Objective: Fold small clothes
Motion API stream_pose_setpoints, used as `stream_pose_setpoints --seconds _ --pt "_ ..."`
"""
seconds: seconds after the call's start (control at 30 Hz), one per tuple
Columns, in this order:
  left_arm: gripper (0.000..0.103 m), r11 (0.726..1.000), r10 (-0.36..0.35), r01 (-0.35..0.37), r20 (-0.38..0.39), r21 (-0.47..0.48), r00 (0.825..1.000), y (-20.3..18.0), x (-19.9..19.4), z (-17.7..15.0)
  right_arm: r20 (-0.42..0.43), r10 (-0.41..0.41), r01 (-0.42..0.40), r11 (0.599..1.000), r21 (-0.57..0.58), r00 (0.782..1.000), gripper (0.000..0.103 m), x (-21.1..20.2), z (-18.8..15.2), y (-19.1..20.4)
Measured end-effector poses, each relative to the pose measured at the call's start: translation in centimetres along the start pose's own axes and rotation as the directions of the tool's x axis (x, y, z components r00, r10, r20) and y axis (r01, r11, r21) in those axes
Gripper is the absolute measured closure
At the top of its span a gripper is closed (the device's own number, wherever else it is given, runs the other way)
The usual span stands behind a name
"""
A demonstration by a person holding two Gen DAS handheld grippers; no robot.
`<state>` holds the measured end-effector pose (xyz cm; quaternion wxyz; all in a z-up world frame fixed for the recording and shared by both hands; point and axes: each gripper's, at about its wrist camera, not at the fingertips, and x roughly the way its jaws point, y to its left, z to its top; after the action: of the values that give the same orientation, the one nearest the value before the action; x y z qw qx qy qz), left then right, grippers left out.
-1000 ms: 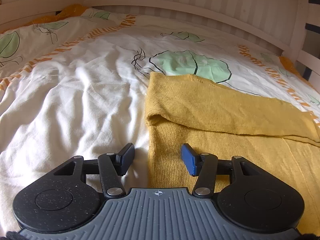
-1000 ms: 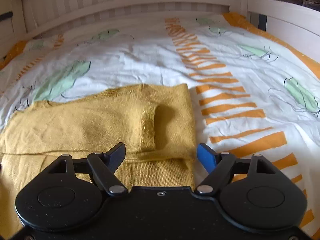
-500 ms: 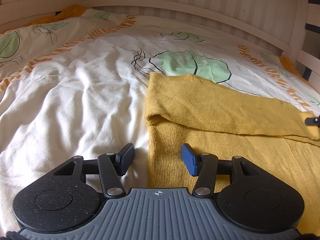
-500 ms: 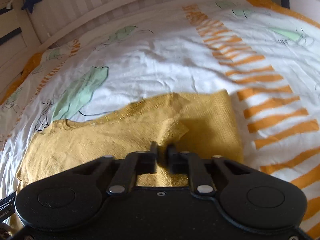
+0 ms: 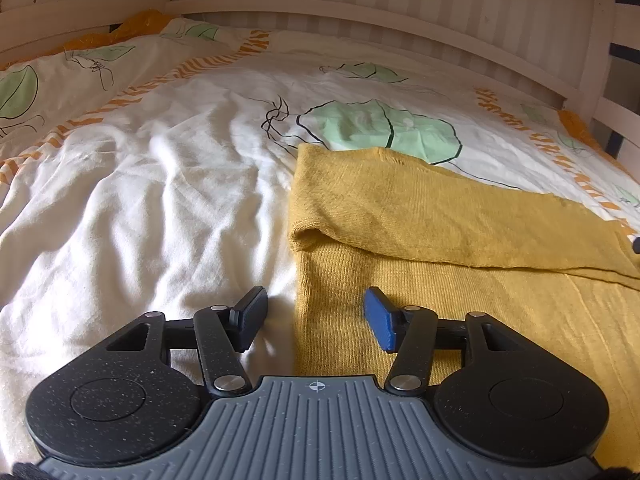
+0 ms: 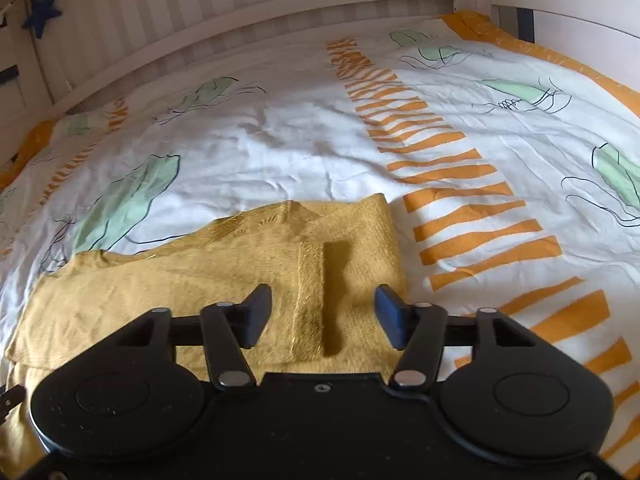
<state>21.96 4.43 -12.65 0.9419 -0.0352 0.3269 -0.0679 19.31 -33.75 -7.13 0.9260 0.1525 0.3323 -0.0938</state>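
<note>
Mustard sweater point(image 5: 460, 248) lies flat mid-bed on the duvet point(image 5: 160, 200), sleeve already folded across; right gripper point(image 6: 322, 316) is opening, nothing pinched, left gripper point(image 5: 316, 318) apart straddling the side edge: pinch both layers before lifting.

Mustard-yellow knit garment point(image 5: 420, 216), lying flat on patterned bedding, partly folded: one sleeve laid across the body. Left edge runs between left gripper point(image 5: 316, 318) fingertips. Sleeve cuff lies between right gripper point(image 6: 322, 314) fingertips, unpinched, jaws opening.
</note>
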Motion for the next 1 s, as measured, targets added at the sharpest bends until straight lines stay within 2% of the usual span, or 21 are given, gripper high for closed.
stream_pose_setpoints --seconds 0.03,0.07,0.2,0.23,0.33,0.6,1.0 --pt "0.048 1.0 -0.005 0.005 -0.003 0.001 1.0 0.0 0.0 0.1 -0.013 0.008 -0.008 1.0 -0.003 1.0 0.034 -0.4 -0.2 0.1" --pt "0.042 1.0 -0.013 0.013 -0.006 0.004 1.0 0.0 0.0 0.1 -0.027 0.016 -0.016 1.0 -0.001 1.0 0.029 -0.8 -0.4 0.0" --pt "0.013 0.994 -0.072 0.077 -0.063 0.08 0.995 -0.8 0.6 0.6 -0.094 0.041 -0.04 0.999 0.015 0.995 0.02 -2.6 -2.0 -0.5" --pt "0.012 0.991 -0.072 0.081 -0.084 0.104 0.994 -1.0 0.6 0.7 -0.114 0.042 -0.04 0.999 0.019 0.993 0.019 -3.1 -2.7 -0.6" --pt "0.011 0.987 -0.063 0.082 -0.131 0.142 0.989 -1.6 0.3 0.9 -0.159 0.049 -0.044 0.998 0.038 0.986 0.016 -4.7 -4.2 -1.4" --pt "0.012 0.99 -0.07 0.095 -0.228 0.102 0.971 -0.5 -3.3 -0.4 -0.237 0.084 -0.064 0.994 0.093 0.968 0.013 -9.0 -7.2 -3.7" --pt "0.012 0.991 -0.092 0.12 -0.337 0.062 0.937 2.2 -9.7 -3.5 -0.318 0.217 -0.139 0.958 0.25 0.923 0.01 -13.9 -11.0 -5.4"
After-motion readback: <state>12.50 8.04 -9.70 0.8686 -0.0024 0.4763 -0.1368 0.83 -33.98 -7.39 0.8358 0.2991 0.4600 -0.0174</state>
